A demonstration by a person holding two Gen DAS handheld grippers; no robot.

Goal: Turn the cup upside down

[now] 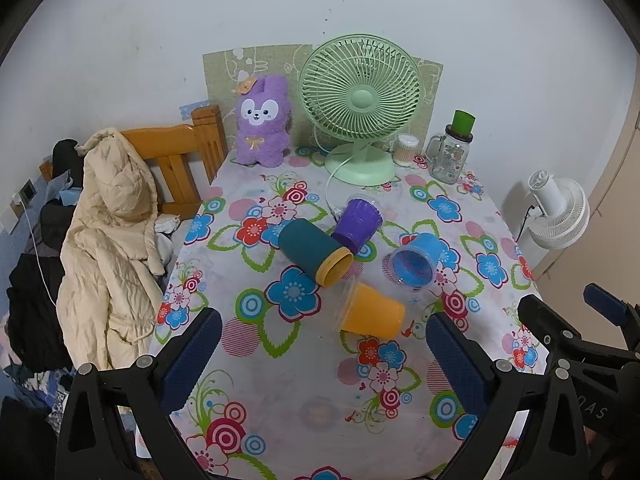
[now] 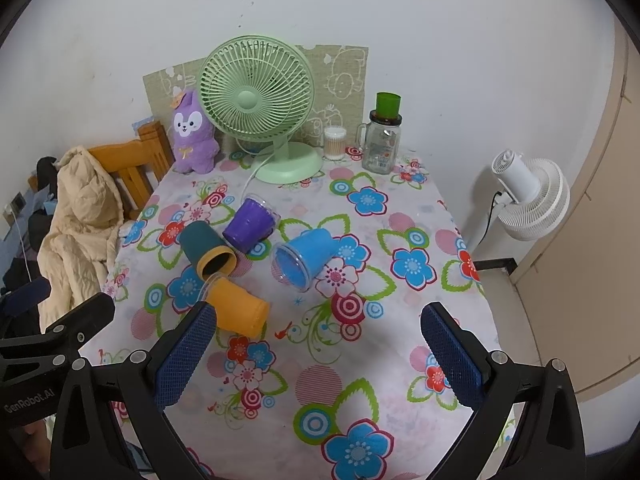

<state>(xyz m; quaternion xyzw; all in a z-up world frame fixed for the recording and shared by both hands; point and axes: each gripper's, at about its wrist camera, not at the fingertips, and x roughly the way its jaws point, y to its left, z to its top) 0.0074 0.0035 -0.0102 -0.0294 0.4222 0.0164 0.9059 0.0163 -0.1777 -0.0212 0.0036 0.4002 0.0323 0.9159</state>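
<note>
Now four cups lie on their sides mid-table on the flowered cloth point(image 1: 280, 380); leftmost the teal cup point(image 1: 310, 250), its yellow rim touching the orange cup point(image 1: 372, 314) nearer; the purple cup point(image 1: 358, 220) sits just behind; the blue cup point(image 1: 416, 260) lies apart to the right; both the left gripper point(image 1: 320, 360) and right gripper point(image 2: 320, 356) hover near, jaws spread wide, holding nothing; a green fan point(image 1: 360, 100) stands far.

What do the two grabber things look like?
Both the left gripper and the right gripper are black plastic frames with silver screws. Their fingers wear bumpy dark-blue pads. White letters are printed on the frames.
</note>
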